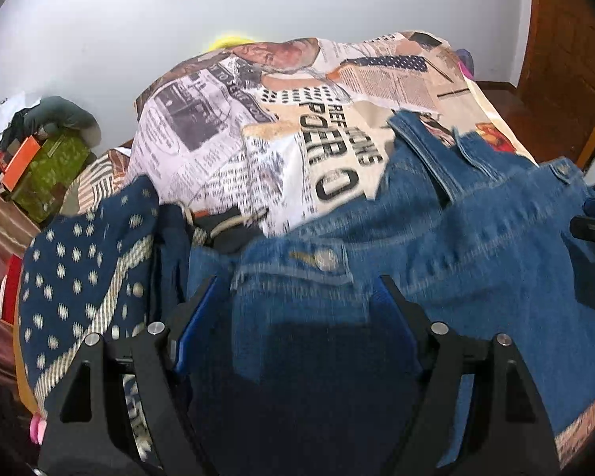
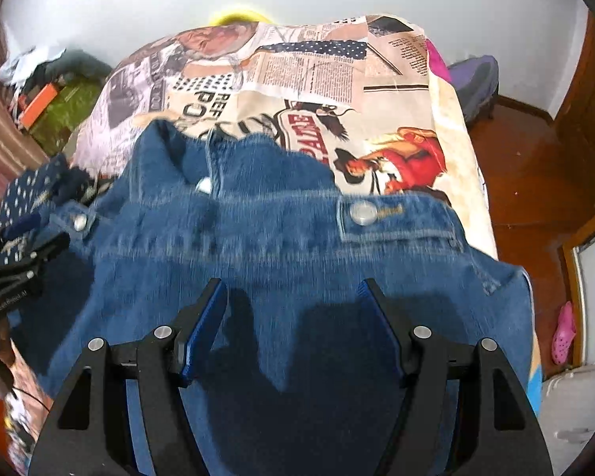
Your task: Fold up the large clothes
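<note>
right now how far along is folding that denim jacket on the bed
Early on. Done: the denim jacket is laid out on the newspaper-print bedspread, collar away from the cameras. In hand: nothing; the left gripper and right gripper are both open above the denim. Left: no fold shows yet. The navy dotted garment also lies bunched beside it.

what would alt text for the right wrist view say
The right gripper, jaws open, hovers over a blue denim jacket spread on a newspaper-print bedsheet. The left gripper shows at the left edge.
</note>
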`<state>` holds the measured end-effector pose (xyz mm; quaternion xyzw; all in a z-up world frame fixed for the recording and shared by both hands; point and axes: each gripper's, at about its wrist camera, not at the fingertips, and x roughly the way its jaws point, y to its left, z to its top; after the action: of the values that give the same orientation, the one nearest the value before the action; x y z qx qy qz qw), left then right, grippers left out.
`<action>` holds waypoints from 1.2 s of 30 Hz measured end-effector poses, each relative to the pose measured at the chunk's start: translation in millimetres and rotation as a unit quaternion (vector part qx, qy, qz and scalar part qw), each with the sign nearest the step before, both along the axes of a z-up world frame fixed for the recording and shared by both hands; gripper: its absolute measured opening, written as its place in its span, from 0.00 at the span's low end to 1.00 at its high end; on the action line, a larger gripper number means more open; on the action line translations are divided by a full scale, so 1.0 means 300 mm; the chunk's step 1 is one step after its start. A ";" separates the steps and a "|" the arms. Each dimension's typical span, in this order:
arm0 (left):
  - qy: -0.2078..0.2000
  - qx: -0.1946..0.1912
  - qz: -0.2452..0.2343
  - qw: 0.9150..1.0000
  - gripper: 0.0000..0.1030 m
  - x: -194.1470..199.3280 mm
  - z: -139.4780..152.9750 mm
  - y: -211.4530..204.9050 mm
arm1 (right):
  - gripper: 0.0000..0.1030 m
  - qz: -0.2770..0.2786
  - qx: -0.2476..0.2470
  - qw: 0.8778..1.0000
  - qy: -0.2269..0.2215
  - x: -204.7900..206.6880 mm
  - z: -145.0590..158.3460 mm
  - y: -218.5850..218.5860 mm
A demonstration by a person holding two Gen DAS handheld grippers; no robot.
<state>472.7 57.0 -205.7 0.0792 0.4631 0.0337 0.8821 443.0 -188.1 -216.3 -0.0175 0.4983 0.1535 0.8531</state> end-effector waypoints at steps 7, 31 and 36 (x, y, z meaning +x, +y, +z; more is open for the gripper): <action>-0.017 -0.010 0.013 1.000 0.75 -0.185 0.065 0.035 | 0.63 0.014 -0.036 0.999 -0.023 -0.137 0.036 -0.045; 0.019 -0.313 0.136 0.940 0.79 -0.461 -0.138 0.205 | 0.64 -0.023 -0.070 0.996 -0.044 -0.372 0.013 -0.143; 0.033 -0.386 0.163 0.908 0.79 -0.401 -0.204 0.227 | 0.65 -0.026 -0.064 0.997 -0.044 -0.369 0.010 -0.144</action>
<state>352.5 125.3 -267.0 -0.3427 0.4749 -0.0072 0.8105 332.3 -231.4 -213.4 -0.0656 0.4694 0.0985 0.8750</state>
